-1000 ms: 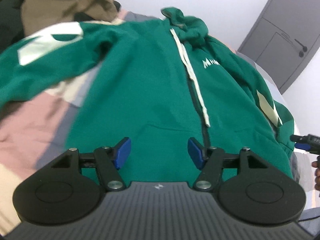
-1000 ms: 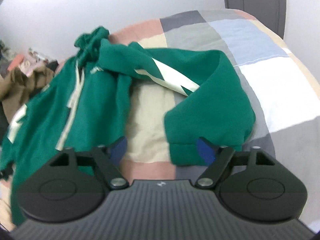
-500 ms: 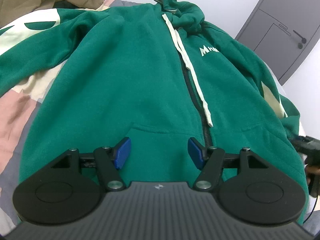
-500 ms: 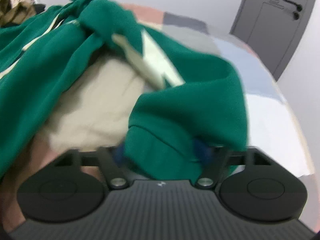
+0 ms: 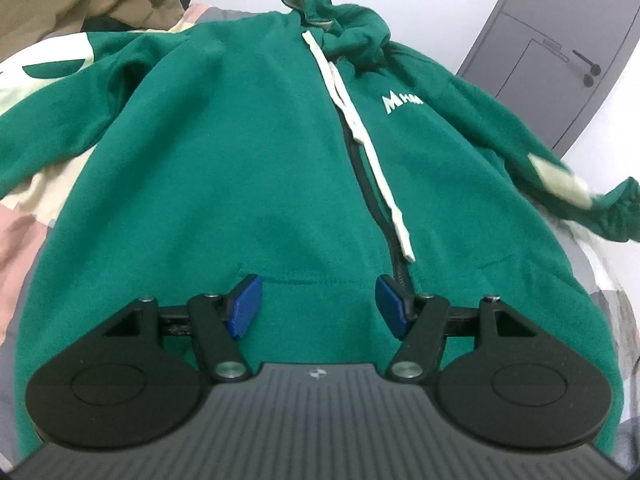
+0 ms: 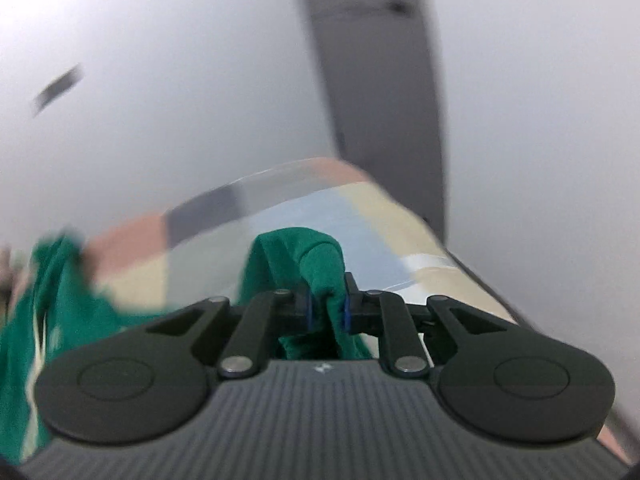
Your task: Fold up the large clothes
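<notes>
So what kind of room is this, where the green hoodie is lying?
Most likely a bedroom. The green hoodie lies spread on a bed with a patchwork cover, more clothes are heaped behind it, and a grey door stands in a plain white wall.

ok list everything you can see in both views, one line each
hoodie: one, green with a white drawstring and chest logo, spread front-up on the bed
hoodie sleeve cuff: one, green, pinched in the right gripper
bedcover: one, patchwork of pink, cream, grey and blue, under the hoodie
brown garment: one, heaped at the far left
door: one, grey, far right
left gripper: black with blue pads, jaws apart above the hem
right gripper: black with blue pads, jaws shut on the cuff
</notes>
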A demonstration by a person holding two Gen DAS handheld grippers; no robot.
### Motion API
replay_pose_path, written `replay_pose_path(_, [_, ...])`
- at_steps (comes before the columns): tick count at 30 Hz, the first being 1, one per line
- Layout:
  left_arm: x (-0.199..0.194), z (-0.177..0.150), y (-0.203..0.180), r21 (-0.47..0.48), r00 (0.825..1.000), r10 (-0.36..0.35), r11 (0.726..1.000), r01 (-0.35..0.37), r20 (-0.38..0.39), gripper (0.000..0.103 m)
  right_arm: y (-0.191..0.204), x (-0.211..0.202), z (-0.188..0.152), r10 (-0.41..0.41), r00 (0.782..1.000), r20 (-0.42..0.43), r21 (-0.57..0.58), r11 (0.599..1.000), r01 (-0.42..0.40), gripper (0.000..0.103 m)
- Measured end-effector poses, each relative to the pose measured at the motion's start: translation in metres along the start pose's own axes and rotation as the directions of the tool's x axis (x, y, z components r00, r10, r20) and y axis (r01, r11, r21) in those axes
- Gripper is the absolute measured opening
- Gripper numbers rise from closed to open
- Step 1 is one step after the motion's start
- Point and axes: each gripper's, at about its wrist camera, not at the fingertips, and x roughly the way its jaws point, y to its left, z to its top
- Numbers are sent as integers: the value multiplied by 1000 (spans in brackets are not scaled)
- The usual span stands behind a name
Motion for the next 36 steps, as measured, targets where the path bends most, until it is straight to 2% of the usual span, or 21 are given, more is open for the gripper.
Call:
replay_pose_path(4, [2, -1, -1, 6, 1000, 11, 1000, -11, 2, 68, -57, 26, 22, -82, 996, -36, 191, 978, 87, 15])
replay_pose_path(8, [6, 2, -4, 5, 1000, 30, 1000, -30, -4, 68, -87, 48, 20, -125, 989, -84, 248, 958, 143, 14])
replay_pose_path(13, [8, 6, -11, 3, 999, 49, 999, -49, -5, 68, -96, 60, 7, -129, 978, -164, 277, 946, 171, 14])
replay_pose_path(17, [4, 11, -13, -5, 999, 41, 999, -41, 10, 68, -85, 42, 23, -74, 980, -184, 288, 949, 125, 14])
replay_pose_path(22, [-5, 11, -9, -24, 999, 23, 999, -22, 30, 68, -32, -22, 62, 60, 990, -129, 219, 975, -30, 14])
replay_pose_path(26, [-20, 8, -2, -37, 999, 3, 999, -1, 54, 68, 24, -98, 92, 184, 980, -80, 145, 974, -172, 14])
replay_pose_path(31, [-44, 4, 11, -80, 994, -61, 994, 68, 95, 68, 106, -205, 104, 327, 944, -49, -2, 945, -327, 14])
replay_pose_path(36, [-71, 0, 25, -98, 984, -109, 987, 124, 144, 68, 193, -290, 71, 456, 886, -88, -149, 873, -464, 15])
